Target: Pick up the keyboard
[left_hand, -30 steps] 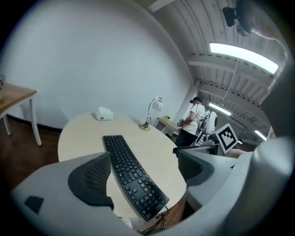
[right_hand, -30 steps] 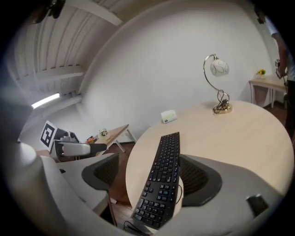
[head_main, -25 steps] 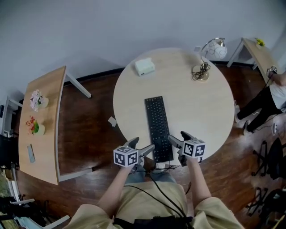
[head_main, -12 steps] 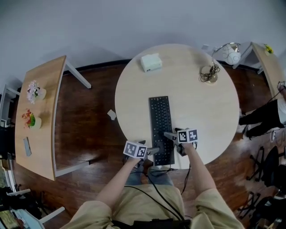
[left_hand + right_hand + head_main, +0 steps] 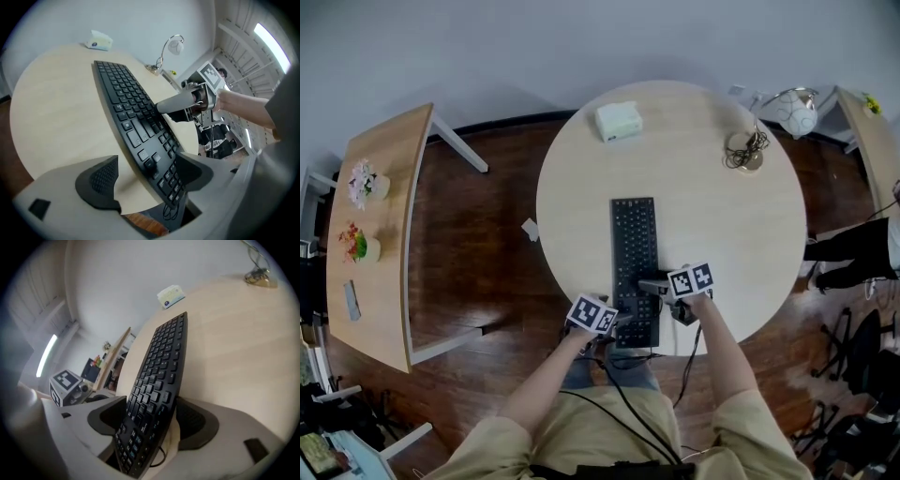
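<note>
Round table (image 5: 722, 225): left claw (image 5: 147, 173), right claw (image 5: 152, 420) (both downtilted) closing astride keyboard (image 5: 635, 244), seemingly unclenched.

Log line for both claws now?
left claw: has been closing, keyboard between, gap visible | right claw: has been closing, keyboard between, contact unclear | keyboard on table

Left gripper (image 5: 620, 322), right gripper (image 5: 652, 284): jaws closing astride keyboard (image 5: 635, 234)

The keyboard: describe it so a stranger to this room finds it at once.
Find the round pale table in the head view's middle. On it are a white box at the far edge, a lamp at the right, and the keyboard running from centre to near edge. It alone is black, long and flat.
</note>
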The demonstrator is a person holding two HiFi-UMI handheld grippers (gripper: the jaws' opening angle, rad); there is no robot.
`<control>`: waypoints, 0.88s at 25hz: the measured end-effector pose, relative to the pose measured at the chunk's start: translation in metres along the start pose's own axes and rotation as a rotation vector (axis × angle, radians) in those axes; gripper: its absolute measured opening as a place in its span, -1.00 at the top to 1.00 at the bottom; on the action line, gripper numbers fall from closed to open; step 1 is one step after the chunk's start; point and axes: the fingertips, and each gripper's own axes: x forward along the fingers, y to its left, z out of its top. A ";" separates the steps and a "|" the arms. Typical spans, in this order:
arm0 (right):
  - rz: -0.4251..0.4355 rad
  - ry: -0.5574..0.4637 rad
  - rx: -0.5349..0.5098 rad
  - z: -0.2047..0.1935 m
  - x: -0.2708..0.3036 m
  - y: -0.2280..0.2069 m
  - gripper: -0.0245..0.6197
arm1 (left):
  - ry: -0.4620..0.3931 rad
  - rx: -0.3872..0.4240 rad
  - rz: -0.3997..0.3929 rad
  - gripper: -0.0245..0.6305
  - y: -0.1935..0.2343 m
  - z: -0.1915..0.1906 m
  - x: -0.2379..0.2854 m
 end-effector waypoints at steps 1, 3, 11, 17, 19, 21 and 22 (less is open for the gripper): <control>0.031 -0.005 0.024 0.000 0.002 0.004 -0.07 | 0.008 -0.003 0.002 -0.18 0.000 0.000 0.000; 0.066 -0.005 0.041 -0.002 0.006 0.008 0.09 | 0.005 -0.015 0.014 -0.17 0.002 0.002 0.000; 0.168 -0.115 0.161 0.006 0.000 0.015 0.11 | -0.022 -0.012 0.001 -0.02 0.010 0.005 -0.004; 0.288 -0.180 0.236 0.008 -0.010 0.015 0.11 | -0.048 -0.018 -0.041 -0.01 0.009 0.005 -0.008; 0.328 -0.201 0.241 0.012 -0.014 0.018 0.11 | -0.077 -0.034 -0.055 0.06 0.012 0.008 -0.010; 0.354 -0.218 0.254 0.010 -0.016 0.018 0.11 | -0.089 -0.034 -0.062 0.06 0.013 0.009 -0.011; 0.382 -0.235 0.268 0.012 -0.018 0.021 0.11 | -0.092 -0.036 -0.065 0.06 0.014 0.009 -0.011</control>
